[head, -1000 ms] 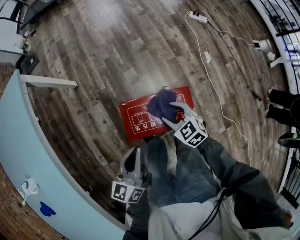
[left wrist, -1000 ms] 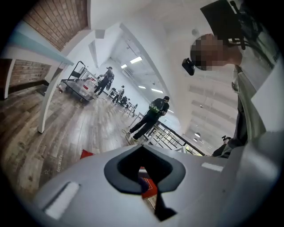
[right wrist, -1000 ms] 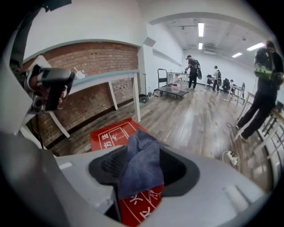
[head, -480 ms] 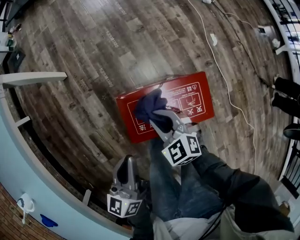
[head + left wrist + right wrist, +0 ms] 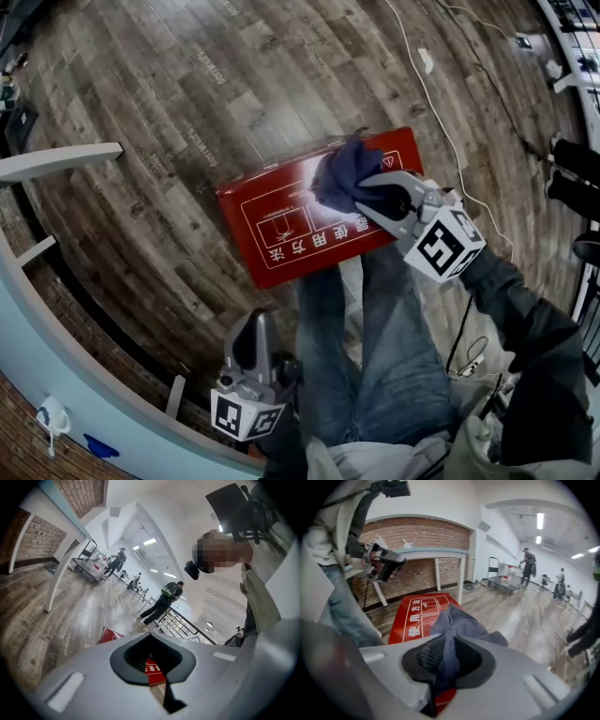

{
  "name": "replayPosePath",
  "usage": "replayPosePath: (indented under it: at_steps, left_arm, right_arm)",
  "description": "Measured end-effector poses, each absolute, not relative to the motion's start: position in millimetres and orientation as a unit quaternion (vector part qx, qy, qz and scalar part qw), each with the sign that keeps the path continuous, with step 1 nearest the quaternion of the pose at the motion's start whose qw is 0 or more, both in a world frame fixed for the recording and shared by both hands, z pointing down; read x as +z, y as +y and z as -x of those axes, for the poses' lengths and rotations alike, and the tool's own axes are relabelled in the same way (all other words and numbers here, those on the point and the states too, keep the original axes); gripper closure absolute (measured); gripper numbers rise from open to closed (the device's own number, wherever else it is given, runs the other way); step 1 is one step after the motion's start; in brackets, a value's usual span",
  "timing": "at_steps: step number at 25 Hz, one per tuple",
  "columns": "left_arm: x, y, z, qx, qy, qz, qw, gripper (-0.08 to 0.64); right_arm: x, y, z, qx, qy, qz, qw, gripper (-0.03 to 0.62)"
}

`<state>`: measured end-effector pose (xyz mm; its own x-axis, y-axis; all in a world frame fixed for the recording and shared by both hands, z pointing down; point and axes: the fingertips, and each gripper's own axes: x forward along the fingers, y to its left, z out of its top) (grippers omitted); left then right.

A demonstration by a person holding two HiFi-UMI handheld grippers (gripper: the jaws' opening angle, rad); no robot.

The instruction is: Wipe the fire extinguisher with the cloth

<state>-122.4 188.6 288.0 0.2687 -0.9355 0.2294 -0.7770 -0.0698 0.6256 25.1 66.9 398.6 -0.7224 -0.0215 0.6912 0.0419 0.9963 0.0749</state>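
Note:
A red fire extinguisher box (image 5: 281,230) with white print lies flat on the wooden floor. A dark blue cloth (image 5: 342,173) bunches over its right end. My right gripper (image 5: 370,197) points down at the box; its jaws are closing, with the cloth pinched between the pads. In the right gripper view the cloth (image 5: 454,620) fills the jaws above the box (image 5: 415,613). My left gripper (image 5: 251,330) hangs near my left leg, short of the box, shut with nothing in it. Through its jaws a strip of the box (image 5: 152,670) shows.
A pale blue tabletop (image 5: 37,375) on white legs (image 5: 56,161) runs along the left. A white cable (image 5: 441,112) trails over the floor at the right, near a bystander's shoes (image 5: 572,159). My jeans-clad legs (image 5: 375,356) stand just behind the box. Other people stand far off.
The right gripper has closed on the cloth and carried it toward the box's right end. The left gripper has sunk slightly.

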Motion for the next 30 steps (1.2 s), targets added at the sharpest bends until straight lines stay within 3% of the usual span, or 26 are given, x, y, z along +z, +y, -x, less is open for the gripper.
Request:
replayPosePath:
  at_steps: [5, 8, 12, 19, 22, 27, 30]
  left_arm:
    - [288, 177, 112, -0.12, -0.582, -0.731, 0.337, 0.558]
    - [293, 173, 104, -0.115, -0.577, -0.732, 0.344, 0.558]
    - [296, 166, 100, -0.108, -0.583, -0.727, 0.346, 0.558]
    - [283, 165, 115, -0.1, -0.62, -0.71, 0.319, 0.558]
    - [280, 166, 117, -0.099, -0.628, -0.704, 0.316, 0.558]
    - [276, 171, 115, -0.109, -0.63, -0.702, 0.314, 0.558]
    - [277, 176, 117, -0.112, -0.634, -0.697, 0.316, 0.558]
  right_arm:
    - [401, 58, -46, -0.034, -0.906, 0.14, 0.398, 0.532]
    - [401, 51, -41, -0.03, -0.917, 0.033, 0.397, 0.532]
    - [401, 64, -29, 0.064, -0.902, -0.187, 0.383, 0.534]
    - [393, 128, 80, 0.07, -0.935, -0.106, 0.33, 0.534]
    - [395, 105, 47, 0.073, -0.928, -0.123, 0.344, 0.534]
    - [406, 19, -93, 0.075, -0.864, -0.289, 0.404, 0.534]
    - [406, 8, -105, 0.081, -0.844, -0.321, 0.423, 0.537]
